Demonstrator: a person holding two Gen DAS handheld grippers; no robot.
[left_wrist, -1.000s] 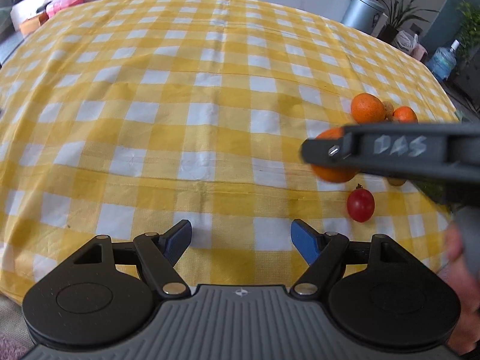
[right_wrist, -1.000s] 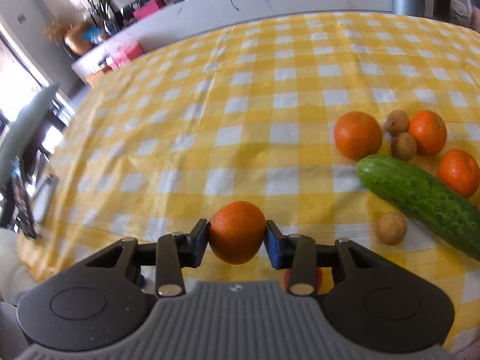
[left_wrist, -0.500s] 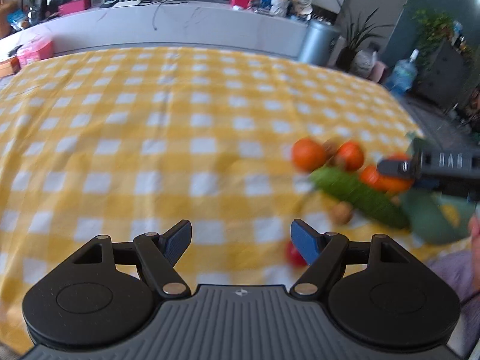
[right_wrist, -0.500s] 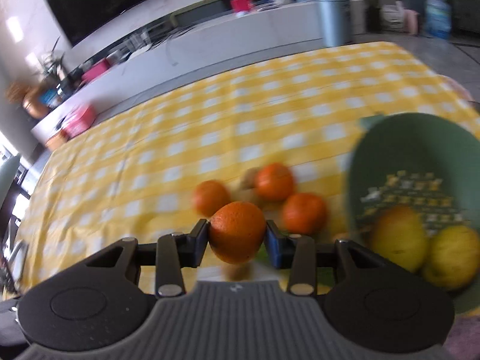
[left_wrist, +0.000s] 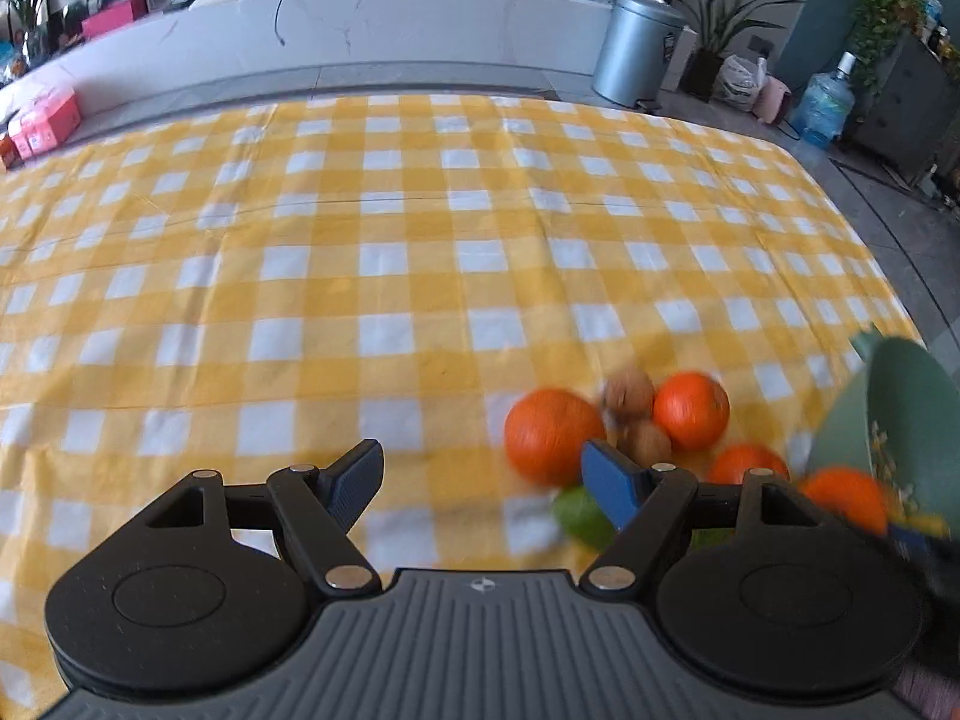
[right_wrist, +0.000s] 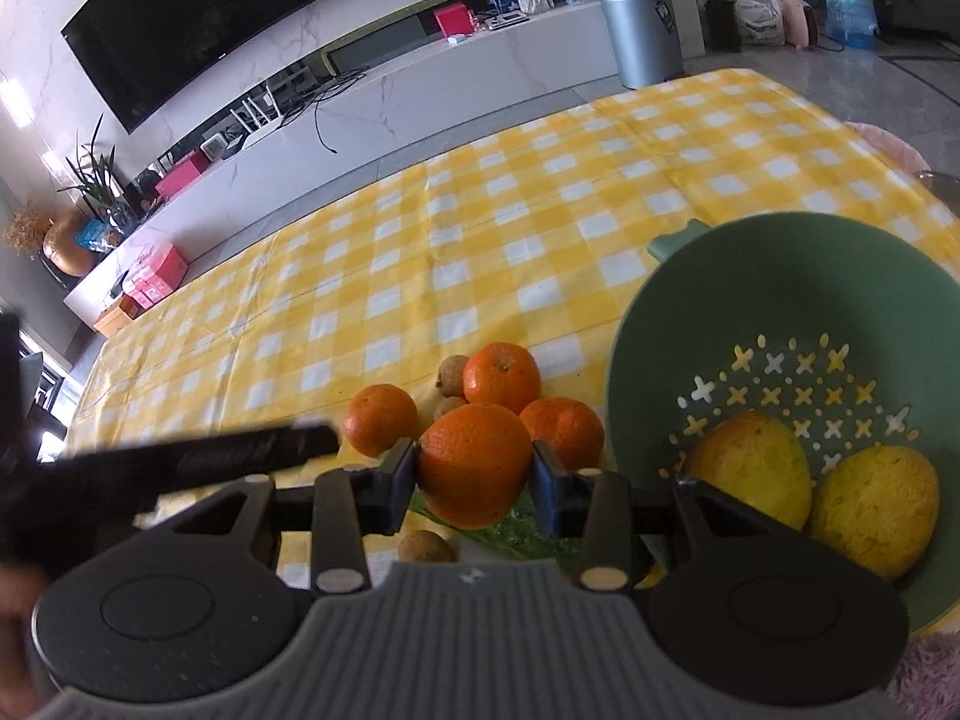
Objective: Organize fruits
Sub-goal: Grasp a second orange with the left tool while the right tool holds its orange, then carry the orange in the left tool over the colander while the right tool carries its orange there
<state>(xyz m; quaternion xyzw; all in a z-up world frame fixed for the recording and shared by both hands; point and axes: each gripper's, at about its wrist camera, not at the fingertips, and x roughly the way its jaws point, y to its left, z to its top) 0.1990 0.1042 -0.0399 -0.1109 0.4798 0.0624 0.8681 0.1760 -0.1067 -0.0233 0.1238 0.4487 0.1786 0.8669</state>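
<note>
My right gripper (right_wrist: 474, 474) is shut on an orange (right_wrist: 474, 465), held above the table just left of the green colander (right_wrist: 780, 300). Two yellow fruits (right_wrist: 750, 468) lie in the colander. Three more oranges (right_wrist: 503, 377) sit in a cluster on the cloth with small brown fruits (right_wrist: 451, 375) and a cucumber (right_wrist: 516, 531). My left gripper (left_wrist: 483, 480) is open with nothing between its fingers, just left of that cluster; its nearest orange (left_wrist: 552, 444) lies beside the right fingertip. The held orange (left_wrist: 846, 498) shows blurred at the right, by the colander (left_wrist: 912, 420).
A yellow checked tablecloth (left_wrist: 360, 270) covers the table, bare to the left and far side. The table's right edge runs close behind the colander. A metal bin (left_wrist: 636, 48) and a water bottle (left_wrist: 825, 102) stand on the floor beyond.
Both grippers have swung right. The right one carried the orange from the table's middle over to the colander; the left one now faces the fruit cluster. Neither jaw has changed.
</note>
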